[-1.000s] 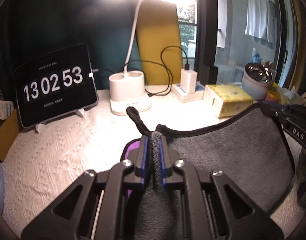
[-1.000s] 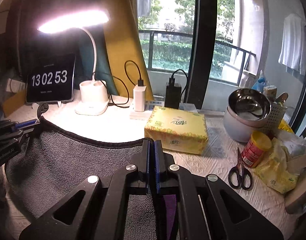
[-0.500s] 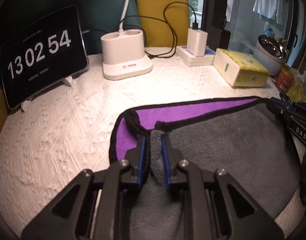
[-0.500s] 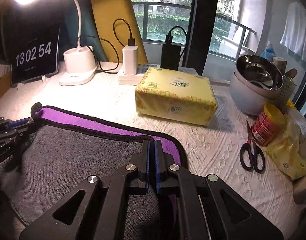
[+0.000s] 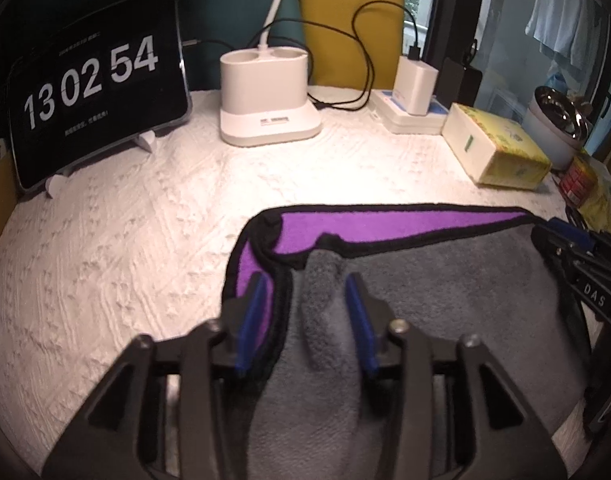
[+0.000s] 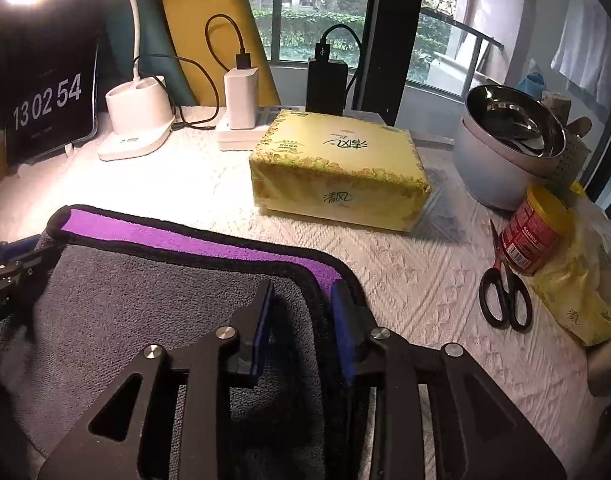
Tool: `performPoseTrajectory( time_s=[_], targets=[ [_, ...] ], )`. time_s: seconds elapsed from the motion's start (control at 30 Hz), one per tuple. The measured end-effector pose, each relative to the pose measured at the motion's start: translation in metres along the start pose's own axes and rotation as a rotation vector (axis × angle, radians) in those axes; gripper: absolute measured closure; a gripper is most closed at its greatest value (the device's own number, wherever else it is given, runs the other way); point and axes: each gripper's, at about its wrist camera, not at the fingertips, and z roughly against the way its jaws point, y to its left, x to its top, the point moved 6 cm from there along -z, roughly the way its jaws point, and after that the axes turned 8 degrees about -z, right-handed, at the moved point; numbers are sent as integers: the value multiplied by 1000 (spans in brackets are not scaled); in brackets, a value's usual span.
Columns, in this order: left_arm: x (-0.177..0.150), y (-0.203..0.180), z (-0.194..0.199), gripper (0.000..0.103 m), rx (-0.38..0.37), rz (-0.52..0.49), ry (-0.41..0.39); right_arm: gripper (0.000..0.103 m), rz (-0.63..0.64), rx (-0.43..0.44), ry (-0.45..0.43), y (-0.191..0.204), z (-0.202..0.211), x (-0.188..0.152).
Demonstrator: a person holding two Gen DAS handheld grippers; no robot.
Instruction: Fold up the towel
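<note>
Towel point(image 5: 445, 288), grey pile over purple, black-bound, lies folded before the tissue box point(image 6: 337, 172). Left gripper point(image 5: 307, 312) wide, straddling a raised pinch. Right gripper point(image 6: 301, 320) wide, empty.

Landmark: yellow cardboard tissue box point(image 6: 337, 176). Folded grey-and-purple towel point(image 6: 153, 304) lies in front of it, to the left. White plastic lamp base point(image 6: 139, 124) & black tablet clock point(image 6: 45, 108) left of box, clock furthest. White charger block point(image 6: 241, 96) behind-left. Steel bowl point(image 6: 513, 124) right; red tin point(image 6: 533, 228) & black-handled scissors point(image 6: 503, 300) front-right.
</note>
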Motion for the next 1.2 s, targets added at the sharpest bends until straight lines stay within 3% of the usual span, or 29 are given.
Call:
performPoseTrajectory(
  time_s=[0.17,0.23,0.53,0.9,1.2],
  targets=[
    [-1,-2,13,43,5,3,-5,51,-24,-7,1,-2,4,0],
    [-2,0,20,31,9,10,-11,51,-28,-5,-9,-2,10,1],
    [-4,-2,51,14,10,13,-50,50,-49,5,-44,-3,36,-1],
    [1,-13,103,12,-15,7,-155,50,-56,19,-86,-4,75,-7],
    [-10,-18,142,11,-24,1,-193,50,-53,31,-128,0,113,-15]
  ],
)
